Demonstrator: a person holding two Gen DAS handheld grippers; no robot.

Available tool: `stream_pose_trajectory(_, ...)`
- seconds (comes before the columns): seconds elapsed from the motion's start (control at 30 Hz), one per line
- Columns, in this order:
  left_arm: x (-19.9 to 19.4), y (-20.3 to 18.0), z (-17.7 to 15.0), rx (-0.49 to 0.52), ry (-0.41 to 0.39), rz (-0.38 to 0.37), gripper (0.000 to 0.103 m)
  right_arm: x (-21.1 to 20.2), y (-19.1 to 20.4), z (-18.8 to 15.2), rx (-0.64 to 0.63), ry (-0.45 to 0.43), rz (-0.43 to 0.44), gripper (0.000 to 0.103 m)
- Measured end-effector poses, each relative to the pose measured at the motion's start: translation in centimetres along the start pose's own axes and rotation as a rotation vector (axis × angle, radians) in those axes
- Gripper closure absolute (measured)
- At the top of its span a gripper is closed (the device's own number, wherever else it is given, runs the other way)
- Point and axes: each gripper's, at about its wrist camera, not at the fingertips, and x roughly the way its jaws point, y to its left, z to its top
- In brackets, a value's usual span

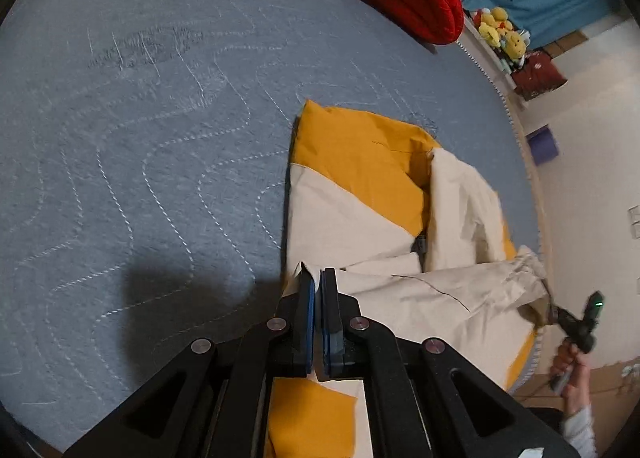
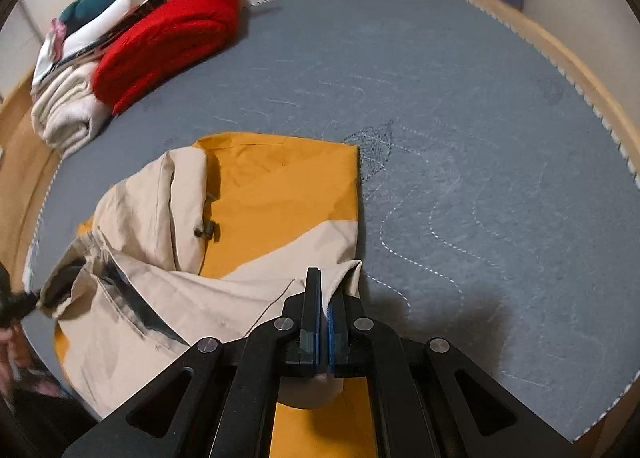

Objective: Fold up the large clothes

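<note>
A large beige and orange jacket (image 1: 360,218) lies partly folded on a grey quilted bed cover (image 1: 140,138). My left gripper (image 1: 318,276) is shut on the jacket's near beige edge, and cloth hangs below its fingers. In the right wrist view the jacket (image 2: 260,210) spreads ahead and to the left. My right gripper (image 2: 324,278) is shut with beige cloth pinched between its blue pads. The right gripper (image 1: 554,312), held by a hand (image 1: 572,370), also shows at the jacket's bunched right end in the left wrist view. The left gripper (image 2: 24,300) shows as a blurred dark shape at the picture's left edge.
A red padded cushion (image 2: 168,42) and a pile of folded clothes (image 2: 68,110) lie at the far left of the bed cover (image 2: 480,138). Plush toys (image 1: 500,30) sit on a ledge beyond. A wooden bed frame (image 2: 560,50) rims the cover.
</note>
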Motion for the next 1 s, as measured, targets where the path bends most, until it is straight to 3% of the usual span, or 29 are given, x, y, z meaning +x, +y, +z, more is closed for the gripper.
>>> stream_pose_trajectory(0.17,-2.3,1.1,-1.0,-0.065,-0.061,-0.082,0.090,0.1,-0.1,0.4,0.067,-0.001,0.021,0.096)
stream_pose_trajectory(0.27,-3.7,1.0,-1.4,-0.073,-0.115,-0.078,0.078,-1.4,-0.6,-0.1,0.094,-0.074,-0.010,0.087)
stream_pose_trajectory(0.37,-4.1,1.3,-2.2,-0.082,-0.125,-0.036,0.073,-3.0,-2.1,-1.3,0.131,-0.136,-0.034,0.072)
stream_pose_trajectory(0.43,-3.5,1.4,-2.6,-0.080,-0.101,-0.020,0.072,-2.8,-2.7,-2.1,0.144,-0.105,-0.037,0.061)
stream_pose_trajectory(0.57,-1.6,1.1,-2.8,-0.046,-0.035,0.039,0.063,-0.5,-2.4,-3.5,0.100,0.022,-0.002,0.058)
stream_pose_trajectory(0.73,1.0,0.4,-2.5,-0.021,0.031,0.098,0.060,2.6,-1.7,-4.4,0.045,0.140,-0.001,0.058)
stream_pose_trajectory(0.9,2.8,-0.4,-2.5,0.044,0.043,0.187,0.062,3.7,-0.6,-4.6,-0.018,0.159,-0.043,0.059)
stream_pose_trajectory(0.97,3.1,-0.5,-2.4,0.055,0.048,0.188,0.082,3.4,-0.3,-4.6,-0.040,0.146,-0.046,0.072)
stream_pose_trajectory(1.0,3.4,-0.7,-2.4,0.065,0.060,0.179,0.090,3.2,-0.3,-4.5,-0.046,0.139,-0.046,0.090)
